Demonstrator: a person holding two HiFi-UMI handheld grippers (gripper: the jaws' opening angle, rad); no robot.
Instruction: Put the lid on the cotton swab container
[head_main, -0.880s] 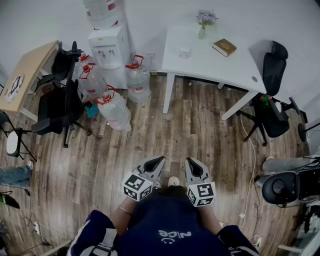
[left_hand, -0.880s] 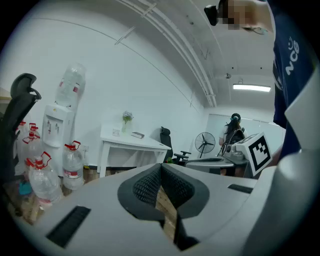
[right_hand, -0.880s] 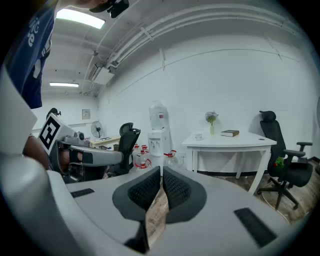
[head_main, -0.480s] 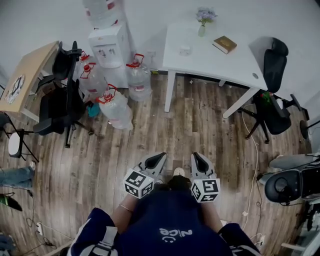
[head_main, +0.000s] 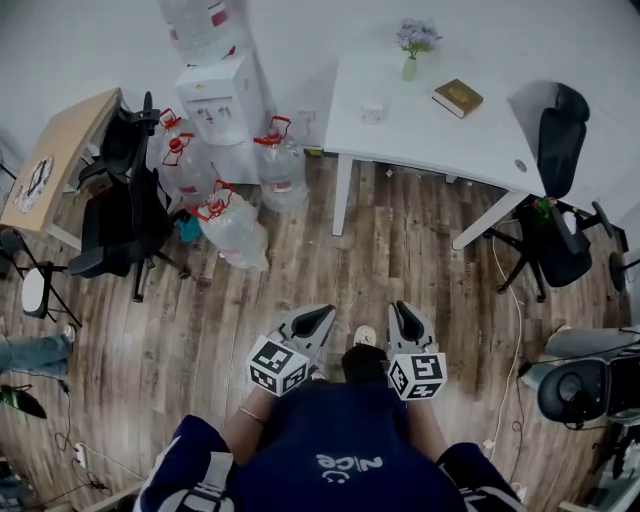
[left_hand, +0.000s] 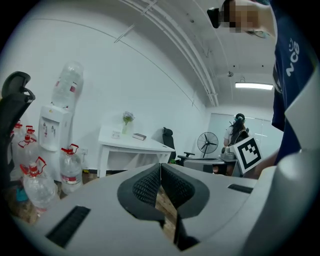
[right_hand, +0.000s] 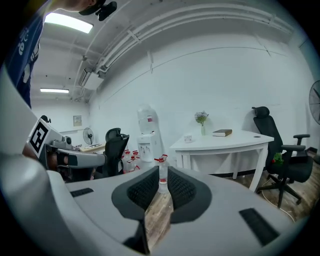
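A small white cotton swab container (head_main: 372, 110) stands on the white table (head_main: 440, 135) across the room; its lid cannot be made out at this distance. The left gripper view shows the container (left_hand: 116, 134) far off, and so does the right gripper view (right_hand: 188, 138). I hold both grippers close to my body over the wood floor, far from the table. My left gripper (head_main: 320, 318) (left_hand: 160, 165) is shut with its pads touching and nothing in them. The right gripper (head_main: 403, 312) (right_hand: 160, 172) holds nothing, and its jaws stand a narrow slit apart.
A vase of flowers (head_main: 410, 62) and a book (head_main: 458, 97) share the table. Several water bottles (head_main: 235, 225) and a dispenser (head_main: 220, 100) stand at the left, beside black chairs (head_main: 120, 215). Another chair (head_main: 555, 215) is at the table's right, and a wooden desk (head_main: 55, 155) at far left.
The head view has drifted a little, so the table sits slightly lower and further right in the picture. The right gripper has shifted slightly right. Both grippers stay close to my body.
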